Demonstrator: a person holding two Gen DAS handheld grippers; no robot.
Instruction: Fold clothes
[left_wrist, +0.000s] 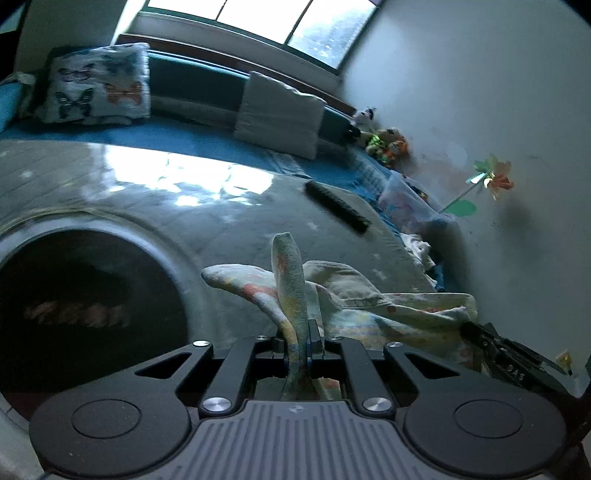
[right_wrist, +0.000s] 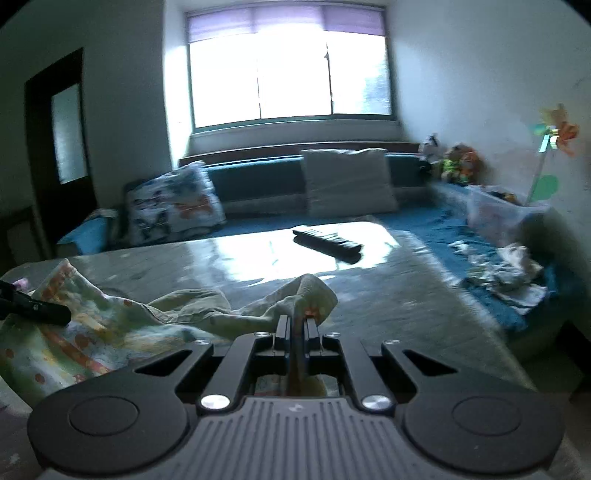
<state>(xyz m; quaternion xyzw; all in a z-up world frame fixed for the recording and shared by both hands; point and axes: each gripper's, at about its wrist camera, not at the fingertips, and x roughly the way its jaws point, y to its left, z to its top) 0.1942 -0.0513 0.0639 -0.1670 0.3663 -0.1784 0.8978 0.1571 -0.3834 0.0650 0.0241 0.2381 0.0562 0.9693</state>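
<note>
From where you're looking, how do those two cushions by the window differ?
The butterfly cushion is printed with dark and orange butterflies; the plain cushion is bare and pale. The butterfly cushion sits toward the left end, the plain cushion nearer the middle. Both lean against the blue backrest under the window.

Daylight floods through the window (right_wrist: 291, 74), glaring off the bed (right_wrist: 258, 266); corners vignetted, edges bowed, slight motion blur.

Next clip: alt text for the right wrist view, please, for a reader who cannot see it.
The right gripper is shut on a fold of a pale patterned garment spread over a grey mat, with the left gripper on the cloth at far left. Behind are a dark remote, cushions and a bright window.
</note>
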